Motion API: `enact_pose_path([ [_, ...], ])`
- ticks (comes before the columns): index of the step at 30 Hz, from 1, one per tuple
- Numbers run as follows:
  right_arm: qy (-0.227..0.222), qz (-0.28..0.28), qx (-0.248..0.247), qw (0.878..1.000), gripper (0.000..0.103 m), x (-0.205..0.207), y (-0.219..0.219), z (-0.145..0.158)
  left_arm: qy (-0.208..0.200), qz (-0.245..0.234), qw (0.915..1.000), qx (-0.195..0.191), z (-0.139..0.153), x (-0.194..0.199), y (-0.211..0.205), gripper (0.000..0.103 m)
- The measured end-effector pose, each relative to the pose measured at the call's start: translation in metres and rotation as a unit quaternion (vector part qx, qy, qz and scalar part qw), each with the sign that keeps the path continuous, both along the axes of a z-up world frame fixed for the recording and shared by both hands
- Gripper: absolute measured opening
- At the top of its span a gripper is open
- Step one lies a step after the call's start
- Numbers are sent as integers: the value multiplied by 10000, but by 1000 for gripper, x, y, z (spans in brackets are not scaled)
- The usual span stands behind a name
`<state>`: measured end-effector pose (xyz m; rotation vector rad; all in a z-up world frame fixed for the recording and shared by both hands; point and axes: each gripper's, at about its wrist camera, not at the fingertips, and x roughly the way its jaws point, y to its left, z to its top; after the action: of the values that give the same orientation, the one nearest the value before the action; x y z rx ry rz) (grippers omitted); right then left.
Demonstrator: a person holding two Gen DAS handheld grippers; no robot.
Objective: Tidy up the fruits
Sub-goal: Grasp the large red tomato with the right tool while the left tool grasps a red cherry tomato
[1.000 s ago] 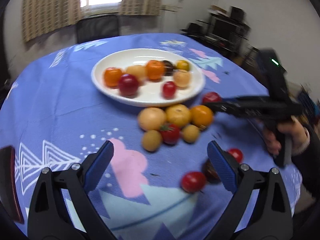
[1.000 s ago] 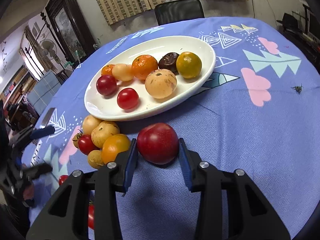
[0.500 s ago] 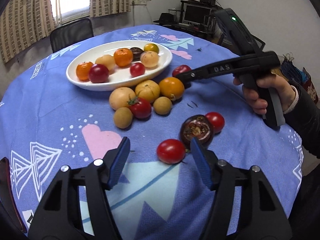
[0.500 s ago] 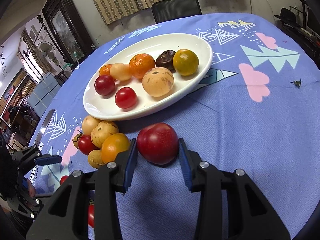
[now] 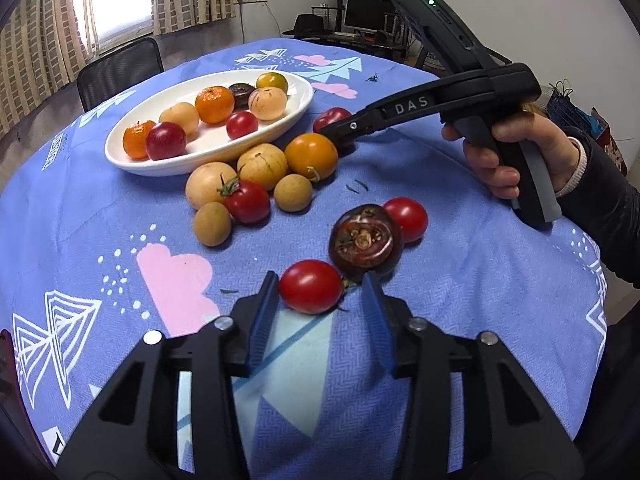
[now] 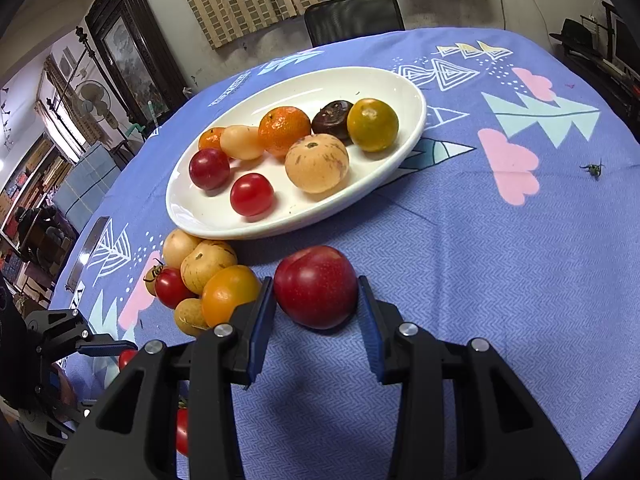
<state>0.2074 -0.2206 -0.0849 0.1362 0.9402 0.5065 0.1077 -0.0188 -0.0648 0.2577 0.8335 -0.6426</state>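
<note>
Red tomato (image 5: pixel 310 287): small, glossy, smooth; lies on blue tablecloth (image 5: pixel 100 216) at near edge, betw. the fingers of left gripper (image 5: pixel 320 296).
Left gripper: jaws apart, a bit wider than the tomato; left pad (image 5: pixel 265 307) touches or almost touches it, right pad w/ a small gap. Not clenched, nothing lifted.
Dark fruit (image 5: pixel 365 242): brown-purple, dry rough crown facing the camera; just behind the tomato, to the right. A 2nd red tomato (image 5: pixel 407 219) sits right behind it.
Red plum (image 6: pixel 316 286): round, dark red w/ fine speckles, shallow crease on top; on the cloth just near of the plate.
Right gripper (image 6: pixel 316 312): jaws spread around the plum, both pads very close to its sides; firm contact I cannot tell. Plum rests on the cloth.
Loose pile (image 5: pixel 256 184): tan, orange and red fruits, touching each other, left of the plum.
White plate (image 6: pixel 208 216): oval, further back; has approx. eight fruits: oranges, pale ones, red ones, one dark.
Hand (image 5: pixel 516 152): holds the right gripper handle, at right in the left wrist view.
</note>
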Motion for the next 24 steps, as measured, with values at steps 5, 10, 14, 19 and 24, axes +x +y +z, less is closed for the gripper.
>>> enact_pose_path([
  [5, -3, 3, -5, 10000, 40, 0, 0, 0, 45, 38, 9999, 100, -5, 2, -2, 44],
  [10, -1, 2, 1, 10000, 40, 0, 0, 0, 60, 39, 9999, 78, -5, 3, -2, 42],
  [14, -2, 2, -3, 10000, 40, 0, 0, 0, 68, 37, 10000, 53, -5, 3, -1, 41],
  [19, -13, 6, -20, 10000, 40, -1, 0, 0, 68, 31, 10000, 15, -5, 3, -1, 40],
  [24, -8, 2, -15, 10000, 40, -1, 0, 0, 63, 59, 10000, -21, -4, 3, 1, 39],
])
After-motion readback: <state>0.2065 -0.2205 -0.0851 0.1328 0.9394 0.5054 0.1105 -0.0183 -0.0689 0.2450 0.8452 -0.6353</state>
